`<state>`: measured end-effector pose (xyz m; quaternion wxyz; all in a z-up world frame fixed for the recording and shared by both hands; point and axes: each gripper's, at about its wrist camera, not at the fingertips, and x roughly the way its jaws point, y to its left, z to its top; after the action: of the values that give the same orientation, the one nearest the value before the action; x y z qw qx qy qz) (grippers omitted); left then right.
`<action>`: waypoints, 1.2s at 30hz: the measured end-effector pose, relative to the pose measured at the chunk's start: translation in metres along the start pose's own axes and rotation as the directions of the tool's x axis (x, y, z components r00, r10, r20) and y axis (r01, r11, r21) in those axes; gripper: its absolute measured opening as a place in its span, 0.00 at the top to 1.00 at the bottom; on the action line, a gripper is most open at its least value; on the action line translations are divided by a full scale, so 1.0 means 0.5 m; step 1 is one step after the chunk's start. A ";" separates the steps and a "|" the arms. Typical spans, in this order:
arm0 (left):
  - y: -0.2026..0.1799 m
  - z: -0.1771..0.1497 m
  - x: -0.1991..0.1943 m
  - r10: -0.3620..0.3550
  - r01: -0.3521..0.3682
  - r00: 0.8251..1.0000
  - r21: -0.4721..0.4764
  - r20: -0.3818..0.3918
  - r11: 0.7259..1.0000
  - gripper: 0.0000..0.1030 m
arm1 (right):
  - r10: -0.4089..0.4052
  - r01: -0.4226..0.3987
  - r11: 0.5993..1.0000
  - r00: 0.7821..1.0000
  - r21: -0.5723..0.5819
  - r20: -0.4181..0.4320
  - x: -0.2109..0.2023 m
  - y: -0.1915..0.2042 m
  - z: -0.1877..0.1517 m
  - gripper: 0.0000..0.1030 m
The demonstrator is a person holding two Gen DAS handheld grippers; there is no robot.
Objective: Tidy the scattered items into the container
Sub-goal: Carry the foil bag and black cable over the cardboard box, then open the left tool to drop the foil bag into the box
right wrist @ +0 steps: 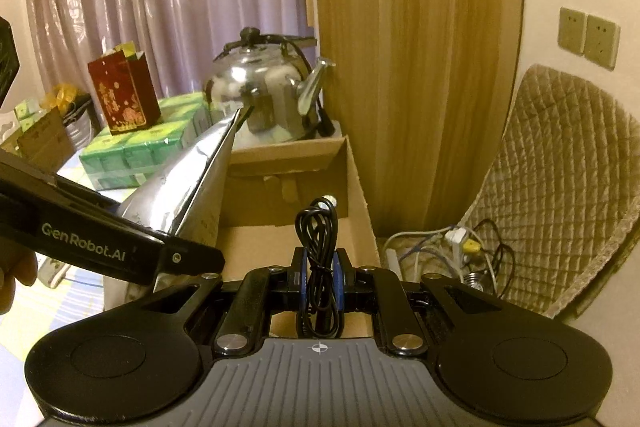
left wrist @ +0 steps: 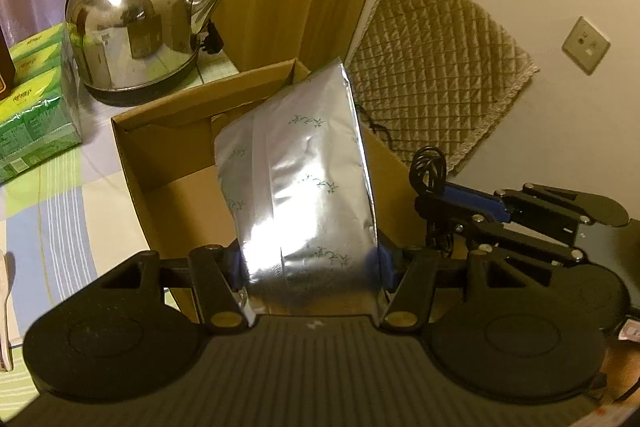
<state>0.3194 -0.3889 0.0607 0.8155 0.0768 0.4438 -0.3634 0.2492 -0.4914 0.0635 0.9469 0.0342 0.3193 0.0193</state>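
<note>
Flanking cardboard box (left wrist: 160, 151) — kettle (left wrist: 136, 27), tissue pack (left wrist: 36, 107) — quilted cushion (left wrist: 432, 75)

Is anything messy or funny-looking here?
Nothing is spilled or broken. One messy spot: a tangle of wires on the floor beside the cardboard box. The silver bag and the black cable are held in the grippers over the box.

Dim warm indoor light, glare on foil pouch (left wrist: 304, 187), fisheye-bent dark corners.
</note>
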 end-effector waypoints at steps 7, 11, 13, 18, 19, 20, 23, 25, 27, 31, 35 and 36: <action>0.011 0.023 0.046 0.032 -0.032 0.999 0.016 -0.029 0.999 0.47 | 0.020 -0.020 1.000 0.998 0.004 -0.054 0.062 -0.012 0.013 0.91; 0.017 0.037 0.071 0.042 -0.042 0.998 0.014 -0.047 0.999 0.47 | 0.031 -0.030 0.999 0.997 0.018 -0.077 0.089 -0.020 0.020 0.91; 0.025 0.044 0.083 0.046 -0.046 0.997 0.009 -0.054 0.999 0.47 | 0.031 -0.031 0.999 0.996 0.012 -0.086 0.100 -0.019 0.021 0.91; 0.043 0.055 0.110 0.065 -0.066 0.995 -0.007 -0.070 0.998 0.47 | 0.034 -0.033 0.999 0.993 0.010 -0.110 0.121 -0.018 0.018 0.91; 0.044 0.055 0.114 0.069 -0.070 0.995 -0.006 -0.074 0.998 0.47 | 0.036 -0.035 0.999 0.993 0.011 -0.115 0.125 -0.018 0.018 0.91; 0.046 0.055 0.119 0.074 -0.074 0.994 -0.005 -0.079 0.997 0.47 | 0.037 -0.036 0.999 0.992 0.012 -0.121 0.129 -0.019 0.018 0.91; 0.050 0.053 0.132 0.091 -0.092 0.991 -0.003 -0.093 0.996 0.47 | 0.041 -0.039 0.999 0.990 0.017 -0.137 0.141 -0.022 0.016 0.91; 0.054 0.051 0.139 0.094 -0.095 0.990 -0.010 -0.101 0.995 0.47 | 0.041 -0.039 0.999 0.989 0.019 -0.144 0.144 -0.024 0.014 0.91; 0.057 0.050 0.145 0.099 -0.101 0.989 -0.012 -0.107 0.995 0.47 | 0.043 -0.041 0.999 0.988 0.019 -0.149 0.146 -0.025 0.011 0.91; 0.060 0.048 0.152 0.120 -0.121 0.986 -0.007 -0.114 0.993 0.46 | 0.044 -0.041 0.999 0.987 0.018 -0.152 0.147 -0.025 0.011 0.91; 0.066 0.047 0.155 0.113 -0.116 0.986 -0.019 -0.120 0.993 0.43 | 0.044 -0.042 0.999 0.987 0.016 -0.154 0.147 -0.023 0.012 0.91; 0.067 0.047 0.155 0.114 -0.117 0.986 -0.018 -0.120 0.993 0.43 | 0.044 -0.043 0.999 0.987 0.015 -0.155 0.147 -0.022 0.011 0.91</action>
<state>0.3837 -0.4161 0.0076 0.8083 0.1138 0.4907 -0.3048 0.3111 -0.4983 0.0229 0.9183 0.0450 0.3912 0.0406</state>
